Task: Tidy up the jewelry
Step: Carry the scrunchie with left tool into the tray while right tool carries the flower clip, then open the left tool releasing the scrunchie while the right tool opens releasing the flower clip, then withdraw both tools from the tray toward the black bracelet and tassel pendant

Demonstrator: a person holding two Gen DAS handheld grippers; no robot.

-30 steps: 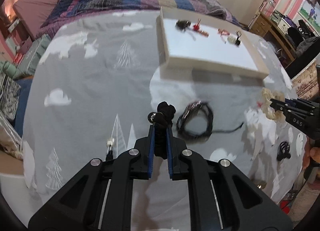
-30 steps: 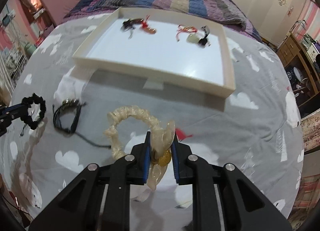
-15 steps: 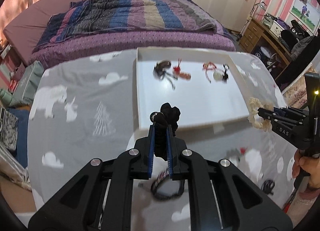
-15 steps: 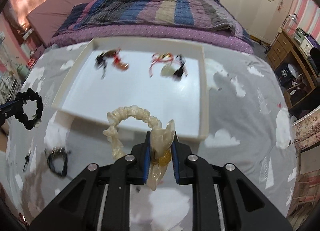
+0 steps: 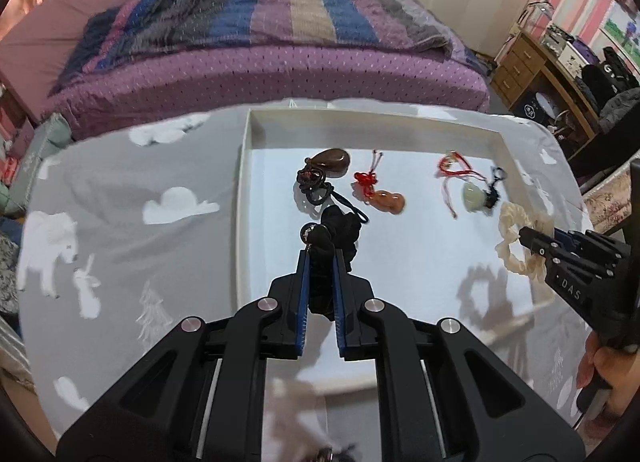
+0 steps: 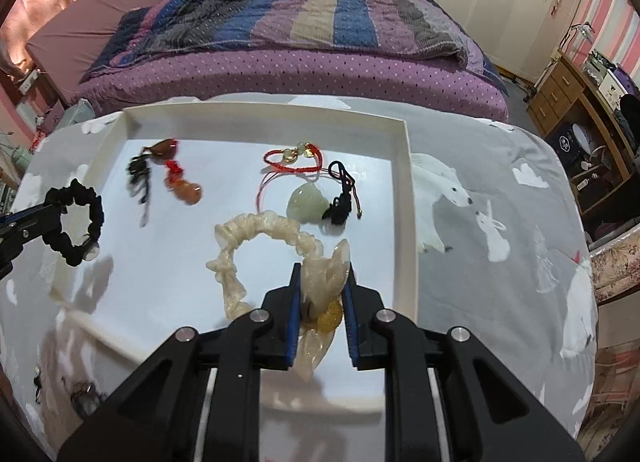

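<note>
- Left wrist view: your left claw was clamped nearly shut on a black scrunchie, held above the white tray near its left wall.
- Right wrist view: your right claw was closed on a cream scrunchie, its loop hanging over the tray floor.
- Inside the tray lay a brown pendant on black cord, an orange gourd charm, a pale green jade pendant and a red cord bracelet.
- That tray sat on a grey cloth printed with clouds and polar bears, before a bed.
</note>
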